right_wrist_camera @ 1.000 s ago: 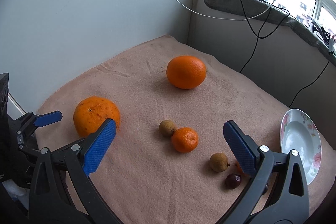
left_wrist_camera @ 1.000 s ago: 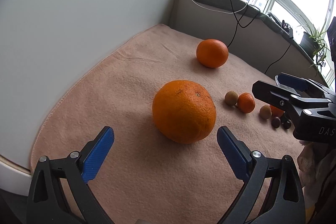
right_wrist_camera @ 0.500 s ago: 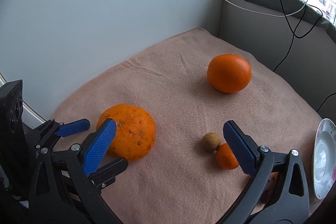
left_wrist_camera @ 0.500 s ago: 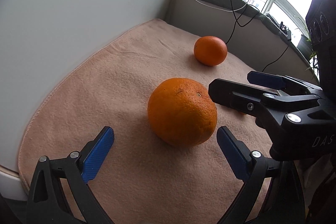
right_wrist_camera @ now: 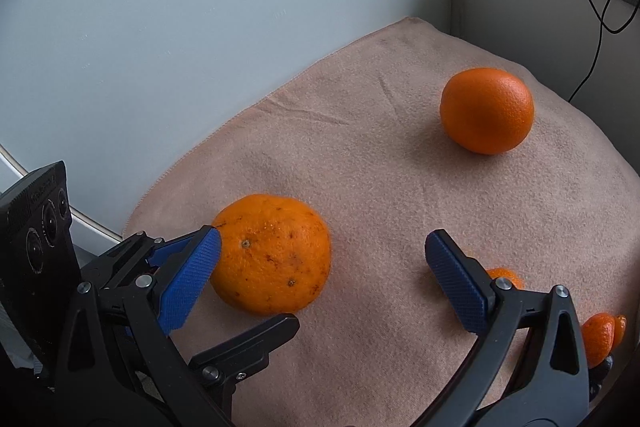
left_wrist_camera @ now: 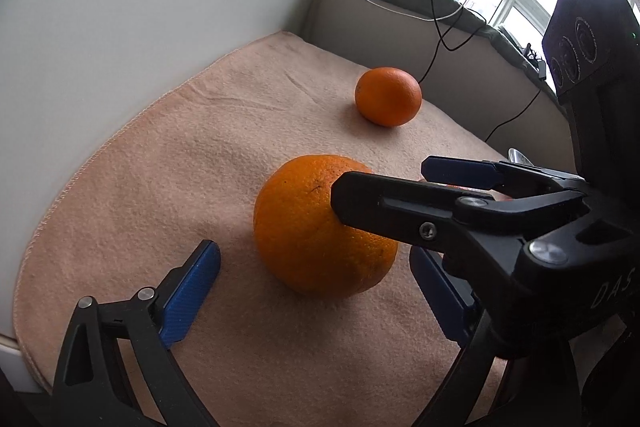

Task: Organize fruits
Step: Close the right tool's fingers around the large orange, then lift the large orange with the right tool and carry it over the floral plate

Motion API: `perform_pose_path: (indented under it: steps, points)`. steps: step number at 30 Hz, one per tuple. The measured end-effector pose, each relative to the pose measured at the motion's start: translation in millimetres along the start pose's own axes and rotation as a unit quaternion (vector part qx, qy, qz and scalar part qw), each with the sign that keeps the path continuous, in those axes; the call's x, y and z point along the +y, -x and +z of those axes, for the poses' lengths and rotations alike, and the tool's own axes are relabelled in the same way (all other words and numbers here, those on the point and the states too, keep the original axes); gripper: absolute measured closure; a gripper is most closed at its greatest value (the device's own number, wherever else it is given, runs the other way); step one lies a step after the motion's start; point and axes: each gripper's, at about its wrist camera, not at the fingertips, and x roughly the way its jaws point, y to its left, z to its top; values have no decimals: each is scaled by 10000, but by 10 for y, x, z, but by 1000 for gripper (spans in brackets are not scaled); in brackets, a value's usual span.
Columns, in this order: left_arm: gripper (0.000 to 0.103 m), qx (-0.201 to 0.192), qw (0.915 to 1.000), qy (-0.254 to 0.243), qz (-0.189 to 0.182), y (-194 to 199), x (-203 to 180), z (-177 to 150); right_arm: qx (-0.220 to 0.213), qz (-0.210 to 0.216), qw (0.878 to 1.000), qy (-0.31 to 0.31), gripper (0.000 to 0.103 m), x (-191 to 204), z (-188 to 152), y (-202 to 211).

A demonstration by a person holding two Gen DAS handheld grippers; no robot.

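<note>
A large speckled orange lies on the peach cloth, between the open jaws of my left gripper; neither pad visibly touches it. It also shows in the right wrist view. My right gripper is open and empty and reaches in from the right; it crosses in front of the large orange in the left wrist view. A smaller smooth orange lies farther back, also in the right wrist view. Small mandarins lie at the right, partly hidden.
A white wall bounds the cloth on the left and a grey ledge with cables at the back. The cloth's stitched edge curves round near the table's left rim.
My right gripper has swung left, from over the small fruits to beside the large orange. My left gripper has edged closer to that orange. Both stayed open.
</note>
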Motion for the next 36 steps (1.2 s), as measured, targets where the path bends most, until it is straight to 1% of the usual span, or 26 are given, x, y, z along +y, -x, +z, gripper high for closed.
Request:
perform_pose_path:
  steps: [8,12,14,19,20,21,24,28,30,31,36]
  points:
    - [13,23,10000,30,-89,-23,12,30,124,189,9997,-43,0,44,-19,-81]
    - [14,41,9997,76,-206,-22,14,35,226,259,9994,-16,0,82,-51,-118]
    - [19,62,9996,63,-251,-24,-4,33,282,309,9991,-7,0,89,-69,-150]
    - [23,90,9992,105,-366,-37,-13,33,336,434,9984,-110,0,74,-105,-176]
    - [27,92,9991,116,-390,-35,-8,34,331,461,9983,-139,0,63,-111,-169]
    - [28,96,9990,128,-412,-34,-6,33,330,501,9981,-159,0,59,-117,-162]
    - [30,94,9990,105,-414,-39,-6,32,360,553,9976,-195,3,52,-120,-162]
    - [32,91,9992,84,-387,-46,0,28,419,790,9955,-301,13,41,-136,-184]
    - [34,81,9992,58,-375,-39,-2,28,432,902,9946,-283,22,65,-140,-183]
    - [34,84,9993,48,-367,-38,-4,28,429,860,9950,-262,24,83,-139,-176]
    - [34,73,9994,19,-326,-21,-12,17,391,785,9959,-211,24,122,-153,-165]
